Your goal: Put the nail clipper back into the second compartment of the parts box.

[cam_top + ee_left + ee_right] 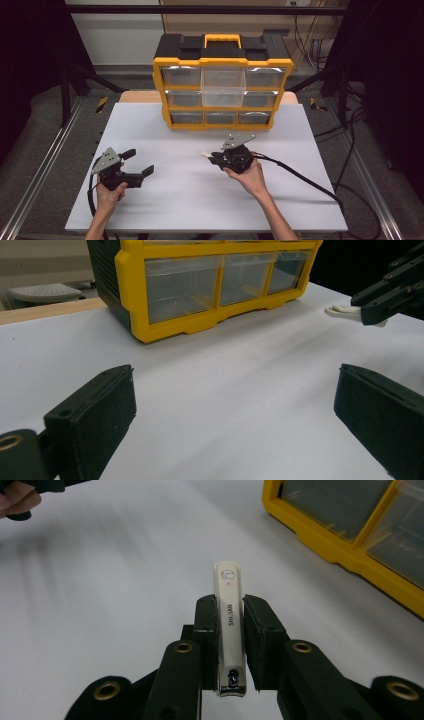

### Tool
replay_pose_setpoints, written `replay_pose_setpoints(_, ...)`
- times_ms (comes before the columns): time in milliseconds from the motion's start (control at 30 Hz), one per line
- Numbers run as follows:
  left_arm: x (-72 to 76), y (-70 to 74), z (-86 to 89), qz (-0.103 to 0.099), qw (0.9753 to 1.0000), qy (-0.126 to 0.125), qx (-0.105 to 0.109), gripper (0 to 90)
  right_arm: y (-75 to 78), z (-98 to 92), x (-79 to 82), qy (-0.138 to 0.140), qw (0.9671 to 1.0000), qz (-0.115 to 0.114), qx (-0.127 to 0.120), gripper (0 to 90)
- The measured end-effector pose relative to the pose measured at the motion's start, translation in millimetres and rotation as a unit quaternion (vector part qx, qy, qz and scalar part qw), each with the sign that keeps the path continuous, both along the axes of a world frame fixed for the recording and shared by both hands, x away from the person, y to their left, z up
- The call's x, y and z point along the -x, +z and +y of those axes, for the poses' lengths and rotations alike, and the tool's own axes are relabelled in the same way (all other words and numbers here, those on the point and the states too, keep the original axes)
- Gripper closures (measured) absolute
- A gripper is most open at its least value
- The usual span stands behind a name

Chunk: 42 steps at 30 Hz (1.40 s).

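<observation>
Right gripper view has the nail clipper [229, 630] pinched between the two black jaws of the right gripper [230, 635], its long axis running straight out along them, the rounded printed end pointing forward past the jaw tips. From above, the right gripper [216, 158] sits over the white table [190, 210] in front of the yellow drawer organizer [222, 92], the clipper's pale tip [205, 155] aimed toward the person's left. The left gripper [138, 162] is spread wide, holding nothing.
</observation>
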State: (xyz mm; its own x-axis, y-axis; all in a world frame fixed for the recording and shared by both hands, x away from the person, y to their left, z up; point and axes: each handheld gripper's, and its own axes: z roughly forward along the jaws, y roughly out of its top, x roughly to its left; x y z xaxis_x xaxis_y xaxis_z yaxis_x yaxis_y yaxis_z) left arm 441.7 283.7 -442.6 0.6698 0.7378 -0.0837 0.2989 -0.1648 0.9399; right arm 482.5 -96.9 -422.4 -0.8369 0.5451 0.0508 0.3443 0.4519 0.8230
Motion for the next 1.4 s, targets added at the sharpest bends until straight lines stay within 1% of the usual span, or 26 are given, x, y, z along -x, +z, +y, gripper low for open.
replay_pose_setpoints(267, -0.1, -0.2, -0.4, 0.0, 1.0, 0.0, -0.001, 3.3, 13.3, -11.1, 3.3, -0.007, 0.9998, -0.012, -0.013, 77.3)
replay_pose_setpoints(400, 0.0, -0.1, -0.4, 0.0, 1.0, 0.0, -0.001, 3.3, 19.7, -15.6, 4.8, -0.011, 0.9997, -0.017, -0.013, 77.3)
replay_pose_setpoints(633, 0.0, 0.2, 0.3, 0.0, 1.0, 0.002, 0.0, 3.4, 30.4, -27.2, 6.6, -0.021, 0.9992, -0.023, -0.025, 77.3)
replay_pose_setpoints(800, -0.5, 0.1, 0.3, 0.0, 1.0, 0.001, 0.0, 3.4, 41.1, -35.8, 9.1, -0.03, 0.9985, -0.031, -0.034, 77.3)
replay_pose_setpoints(1033, -0.1, 0.4, 0.6, -0.001, 1.0, 0.001, 0.002, 3.4, 54.9, -45.8, 12.5, -0.039, 0.9977, -0.037, -0.042, 77.3)
replay_pose_setpoints(1133, -0.2, 0.3, 0.4, 0.0, 1.0, 0.0, 0.001, 3.4, 62.4, -49.0, 15.0, -0.041, 0.9975, -0.042, -0.039, 77.3)
replay_pose_setpoints(1233, 0.0, 0.5, 0.3, -0.001, 1.0, 0.0, 0.002, 3.4, 68.6, -52.9, 18.1, -0.041, 0.9972, -0.044, -0.043, 77.3)
replay_pose_setpoints(1400, 0.1, 0.6, 0.2, -0.001, 1.0, 0.0, 0.001, 3.4, 81.7, -57.2, 21.6, -0.041, 0.997, -0.051, -0.043, 77.3)
